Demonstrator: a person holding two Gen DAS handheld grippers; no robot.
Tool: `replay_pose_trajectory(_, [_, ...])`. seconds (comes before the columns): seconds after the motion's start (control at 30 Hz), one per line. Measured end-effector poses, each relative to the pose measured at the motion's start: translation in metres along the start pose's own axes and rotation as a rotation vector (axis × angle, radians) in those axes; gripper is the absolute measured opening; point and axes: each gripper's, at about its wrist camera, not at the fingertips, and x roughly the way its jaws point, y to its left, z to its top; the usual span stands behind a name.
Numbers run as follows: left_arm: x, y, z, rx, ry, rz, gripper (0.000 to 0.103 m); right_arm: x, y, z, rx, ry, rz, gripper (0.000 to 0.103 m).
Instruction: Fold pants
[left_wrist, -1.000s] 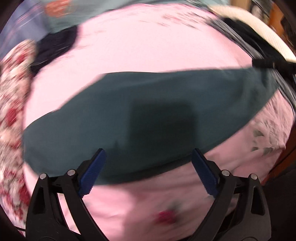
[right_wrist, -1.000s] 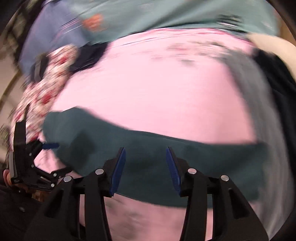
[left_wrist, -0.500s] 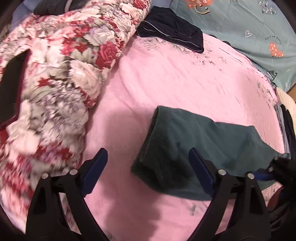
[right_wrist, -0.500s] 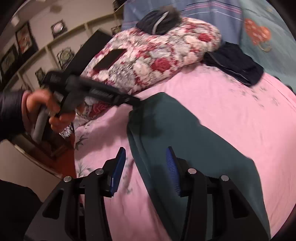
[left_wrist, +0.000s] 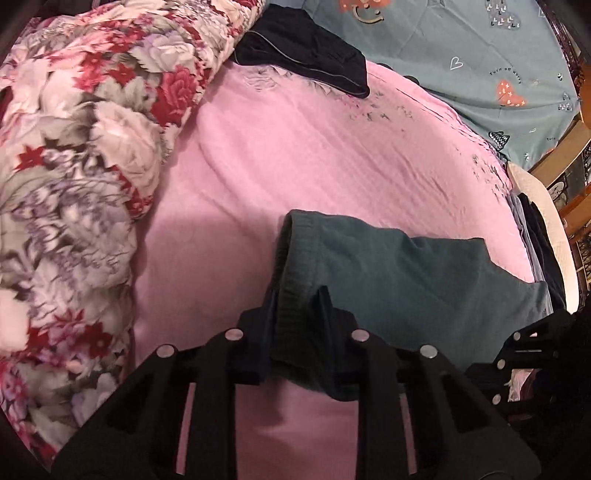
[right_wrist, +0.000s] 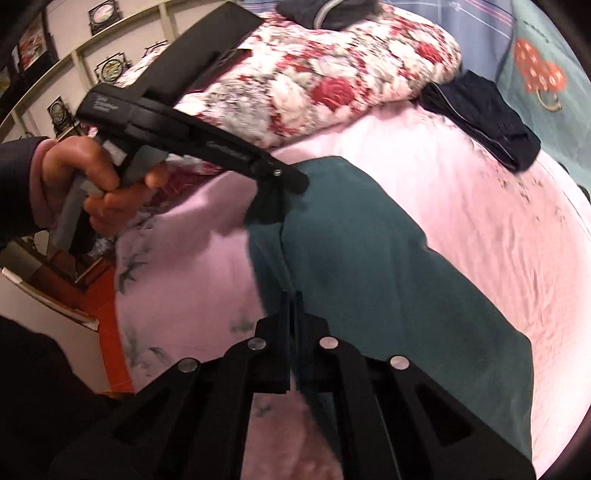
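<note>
Teal knit, thick at the ribbed waistband: that is what my left gripper (left_wrist: 297, 317) has pinched, its jaws closed on the band end of the pants (left_wrist: 406, 280), which lie along the near edge of the bed (left_wrist: 314, 155) on the pink sheet. My right gripper (right_wrist: 291, 306) is closed down to a sliver on a fold ridge of the same cloth further along; I think it holds both layers, though the view there is smeared.

To do this fold well, I would lift both ends together and level, so the cloth hangs taut between the grippers with no sag. Then I would carry the waistband over towards the cuffs, lining up the long edges before lowering. The knit looks soft and heavy, so I judge it will droop if I raise one side first. I would steer clear of the quilt (left_wrist: 74, 155) at the left edge.
</note>
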Motion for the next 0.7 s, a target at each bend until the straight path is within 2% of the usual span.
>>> replay_pose_trajectory(0.03, [0.0, 0.001, -0.004, 0.005, 0.001, 0.019, 0.022, 0.002, 0.003, -0.002, -0.006, 0.009, 0.011, 0.001])
replay_pose_trajectory(0.1, [0.006, 0.006, -0.014, 0.0, 0.04, 0.047, 0.03, 0.019, 0.01, -0.007, -0.008, 0.057, 0.039, 0.001])
replay_pose_trajectory(0.13, [0.01, 0.008, -0.017, -0.006, 0.061, 0.07, 0.045, 0.028, 0.01, -0.007, -0.005, 0.078, 0.039, 0.005])
replay_pose_trajectory(0.17, [0.011, 0.006, -0.019, 0.0, 0.07, 0.129, 0.058, 0.037, 0.009, -0.01, 0.008, 0.109, 0.033, 0.006])
replay_pose_trajectory(0.23, [0.002, 0.002, -0.017, 0.019, 0.037, 0.164, 0.063, 0.037, -0.001, -0.01, 0.057, 0.132, 0.048, 0.007])
replay_pose_trajectory(0.27, [-0.008, -0.003, -0.014, 0.028, 0.008, 0.191, 0.07, 0.028, -0.007, -0.009, 0.078, 0.114, 0.056, 0.012])
replay_pose_trajectory(0.3, [-0.018, -0.008, -0.01, 0.033, -0.024, 0.228, 0.07, 0.011, -0.017, -0.008, 0.103, 0.073, 0.06, 0.021])
replay_pose_trajectory(0.33, [-0.025, -0.014, -0.007, 0.036, -0.053, 0.261, 0.07, -0.004, -0.028, -0.008, 0.127, 0.034, 0.044, 0.043])
replay_pose_trajectory(0.37, [-0.036, -0.025, -0.003, 0.036, -0.094, 0.277, 0.071, -0.026, -0.048, -0.012, 0.168, -0.02, -0.007, 0.052])
replay_pose_trajectory(0.43, [-0.046, -0.042, 0.003, 0.018, -0.135, 0.215, 0.071, -0.053, -0.086, -0.023, 0.253, -0.065, -0.052, 0.052])
replay_pose_trajectory(0.47, [-0.046, -0.058, 0.007, 0.017, -0.149, 0.16, 0.071, -0.061, -0.104, -0.028, 0.299, -0.069, -0.055, 0.052])
replay_pose_trajectory(0.57, [-0.025, -0.103, 0.013, 0.045, -0.138, 0.039, 0.073, -0.078, -0.171, -0.05, 0.469, -0.064, -0.023, 0.052])
replay_pose_trajectory(0.7, [0.035, -0.155, 0.004, 0.041, -0.018, -0.054, 0.073, -0.063, -0.229, -0.077, 0.555, 0.03, 0.114, 0.052])
